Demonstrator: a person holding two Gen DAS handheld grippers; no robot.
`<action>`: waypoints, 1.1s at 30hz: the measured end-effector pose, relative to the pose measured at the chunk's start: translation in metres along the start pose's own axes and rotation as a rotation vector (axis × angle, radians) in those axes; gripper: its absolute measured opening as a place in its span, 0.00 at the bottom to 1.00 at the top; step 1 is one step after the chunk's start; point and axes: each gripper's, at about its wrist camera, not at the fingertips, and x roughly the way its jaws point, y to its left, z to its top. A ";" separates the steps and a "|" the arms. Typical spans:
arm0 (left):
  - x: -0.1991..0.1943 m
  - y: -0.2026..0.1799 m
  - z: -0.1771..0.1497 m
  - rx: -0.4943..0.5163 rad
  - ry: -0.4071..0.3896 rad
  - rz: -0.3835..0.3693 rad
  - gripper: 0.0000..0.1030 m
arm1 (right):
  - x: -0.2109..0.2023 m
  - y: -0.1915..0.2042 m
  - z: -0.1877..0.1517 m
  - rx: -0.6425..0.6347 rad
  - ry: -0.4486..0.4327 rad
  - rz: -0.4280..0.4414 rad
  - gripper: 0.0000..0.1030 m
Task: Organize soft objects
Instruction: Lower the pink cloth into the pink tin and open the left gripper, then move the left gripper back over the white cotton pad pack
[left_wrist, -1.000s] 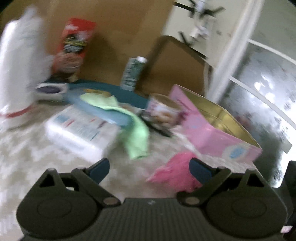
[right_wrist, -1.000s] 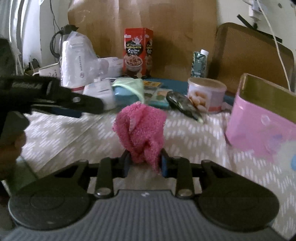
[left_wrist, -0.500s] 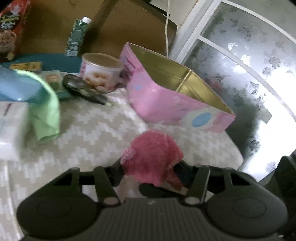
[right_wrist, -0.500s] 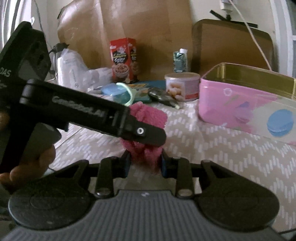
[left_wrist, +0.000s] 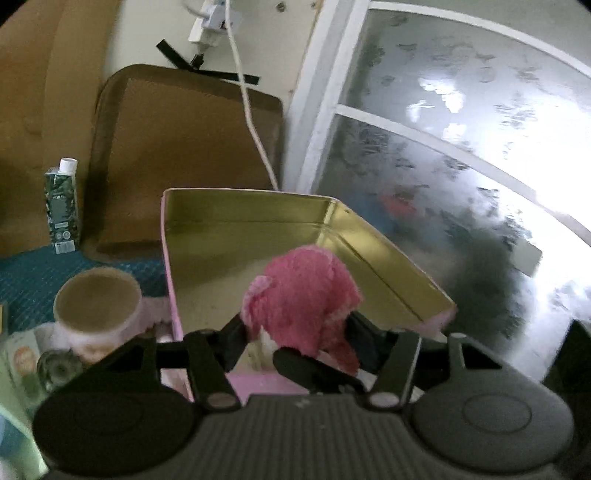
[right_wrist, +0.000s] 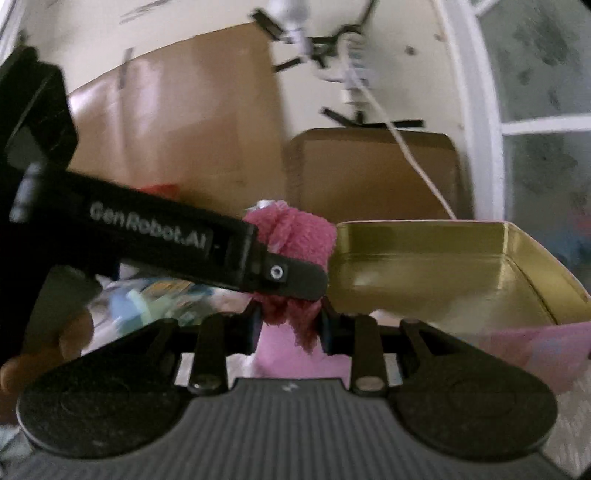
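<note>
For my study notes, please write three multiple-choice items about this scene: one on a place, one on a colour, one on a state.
1. Where is the pink fluffy cloth?
A. Above the open tin
B. On the floor
C. Under the carton

2. What colour is the inside of the pink tin?
A. Blue
B. Gold
C. Black

3. How is the right gripper?
A. Wide open
B. Shut on the cloth
C. Out of view

Answers: 1 A, it hangs over the tin's opening, also gripped by the left gripper. 2 B, the walls shine gold. 3 B, its fingers pinch the cloth.

Bright frosted window (left_wrist: 461, 155) in a white frame; cream wall (left_wrist: 280, 33) with a taped white cable (left_wrist: 251, 122); brown cardboard (right_wrist: 177, 122) leans against it.
</note>
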 end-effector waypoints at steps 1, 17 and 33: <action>0.008 0.001 0.002 -0.001 -0.001 0.026 0.73 | 0.009 -0.003 0.002 0.006 0.005 -0.019 0.33; -0.050 0.002 -0.049 0.086 -0.118 0.094 0.98 | 0.003 0.004 -0.017 -0.032 -0.069 -0.232 0.70; -0.206 0.136 -0.155 -0.271 -0.181 0.284 0.99 | 0.026 0.138 -0.035 -0.242 0.190 0.309 0.75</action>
